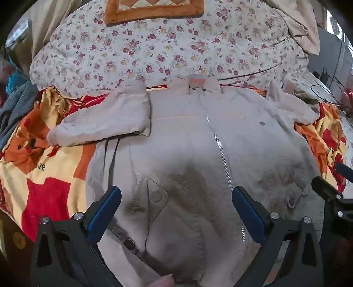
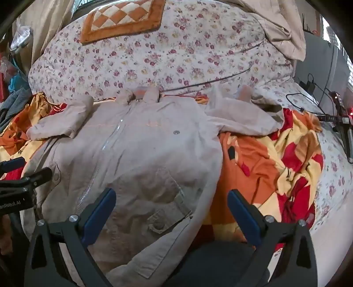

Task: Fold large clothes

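Beige jacket (image 1: 187, 136) (zipped) lies flat on patterned blanket (image 1: 44, 176).

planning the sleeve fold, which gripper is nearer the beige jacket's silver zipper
Left. The left gripper straddles the silver zipper, which runs down beside its own right finger. The right gripper hangs over the jacket's side edge, zipper beyond its left finger.

I am in a home bedroom: I look across a bed spread with an orange, red and yellow blanket (image 2: 275, 159), a bulky floral quilt (image 1: 167, 50) heaped at the far side, and a checked orange cushion (image 2: 123, 17) resting on top of it.
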`<state>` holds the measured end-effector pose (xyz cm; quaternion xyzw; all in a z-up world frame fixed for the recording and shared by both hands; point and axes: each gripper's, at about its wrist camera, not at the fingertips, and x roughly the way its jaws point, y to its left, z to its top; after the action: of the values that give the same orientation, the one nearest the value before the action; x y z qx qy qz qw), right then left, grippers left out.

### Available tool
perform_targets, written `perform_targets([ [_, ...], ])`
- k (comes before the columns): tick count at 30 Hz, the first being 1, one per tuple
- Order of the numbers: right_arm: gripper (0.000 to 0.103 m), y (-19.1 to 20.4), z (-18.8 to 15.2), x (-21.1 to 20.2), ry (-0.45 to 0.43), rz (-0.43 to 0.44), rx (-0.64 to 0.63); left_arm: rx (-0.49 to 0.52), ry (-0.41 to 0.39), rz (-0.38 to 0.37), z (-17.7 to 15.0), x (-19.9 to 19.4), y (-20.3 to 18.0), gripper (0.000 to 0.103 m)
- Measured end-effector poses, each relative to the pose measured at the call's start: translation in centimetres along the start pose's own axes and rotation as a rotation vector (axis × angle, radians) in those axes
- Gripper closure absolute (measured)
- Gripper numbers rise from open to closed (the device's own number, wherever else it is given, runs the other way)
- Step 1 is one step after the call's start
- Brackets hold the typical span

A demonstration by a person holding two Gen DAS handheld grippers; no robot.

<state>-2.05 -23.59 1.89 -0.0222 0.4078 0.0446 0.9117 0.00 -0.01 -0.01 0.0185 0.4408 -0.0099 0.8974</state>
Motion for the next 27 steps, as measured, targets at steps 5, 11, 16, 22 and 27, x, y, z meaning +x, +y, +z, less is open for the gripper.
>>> perform_targets([
  [5,0.001,0.3,-0.3,0.9,0.045,0.017,0.003,-0.007,0.029,-0.01,0.1,0.4,0.0,0.006],
  [11,0.001,0.9,-0.5,1.7,0.037,0.03,-0.007,-0.009,0.035,-0.019,-1.1,3.3,-0.5,0.006],
  [16,0.001,0.9,-0.1,2.3,0.063,0.013,-0.016,-0.015,0.045,-0.034,-0.9,4.3,-0.6,0.006],
  [22,0.001,1.5,0.0,3.6,0.111,-0.071,-0.049,-0.022,0.012,-0.036,-0.3,4.1,-0.3,0.006],
  [27,0.001,1.9,0.2,3.3,0.12,-0.138,-0.035,0.022,-0.049,-0.07,-0.5,3.9,0.0,0.005],
])
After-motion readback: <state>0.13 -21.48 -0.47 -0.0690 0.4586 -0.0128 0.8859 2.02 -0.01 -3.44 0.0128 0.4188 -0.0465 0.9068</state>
